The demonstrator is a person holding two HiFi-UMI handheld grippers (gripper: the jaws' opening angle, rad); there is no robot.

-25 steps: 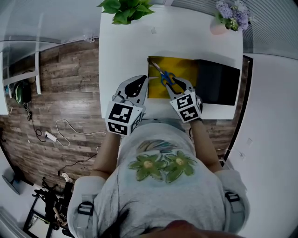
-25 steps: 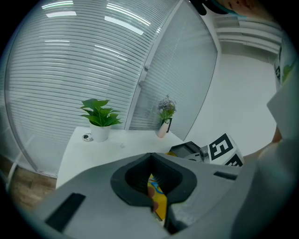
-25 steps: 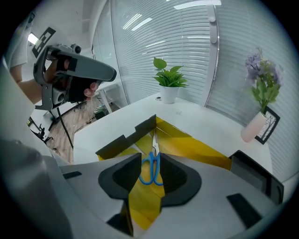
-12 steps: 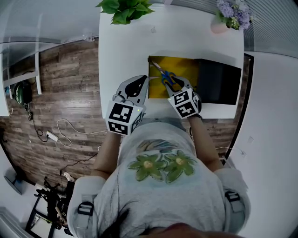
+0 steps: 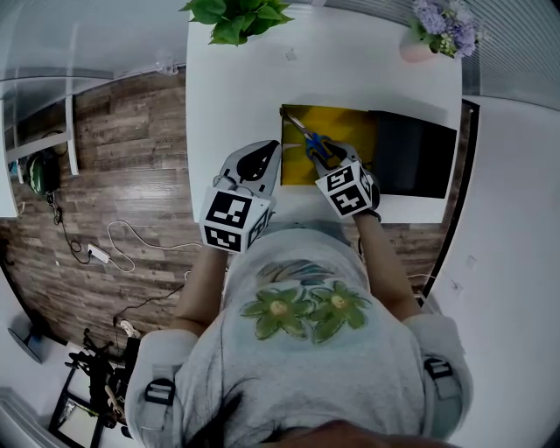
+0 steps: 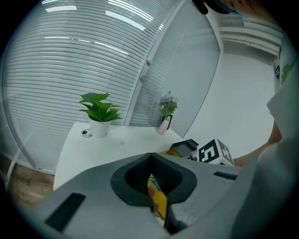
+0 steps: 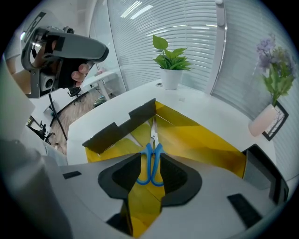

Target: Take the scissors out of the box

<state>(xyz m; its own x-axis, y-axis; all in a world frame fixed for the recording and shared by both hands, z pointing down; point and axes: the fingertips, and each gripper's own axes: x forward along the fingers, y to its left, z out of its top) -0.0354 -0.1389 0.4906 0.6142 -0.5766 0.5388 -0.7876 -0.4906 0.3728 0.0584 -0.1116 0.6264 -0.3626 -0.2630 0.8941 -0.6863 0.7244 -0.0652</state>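
The scissors have blue handles and lie in the open yellow box on the white table. My right gripper reaches into the box from its near edge. In the right gripper view the blue handles sit between the two dark pads, which press on them from either side, so the right gripper is shut on the scissors. My left gripper hovers at the table's near edge, left of the box. In the left gripper view its tips meet, so the left gripper is shut and holds nothing.
The box's black lid lies open to the right. A potted green plant stands at the far left of the table and a vase of purple flowers at the far right. Wooden floor lies off the table's left edge.
My right gripper has edged forward over the scissors' handles. The left gripper has barely moved, and the scissors lie in the same place in the box.
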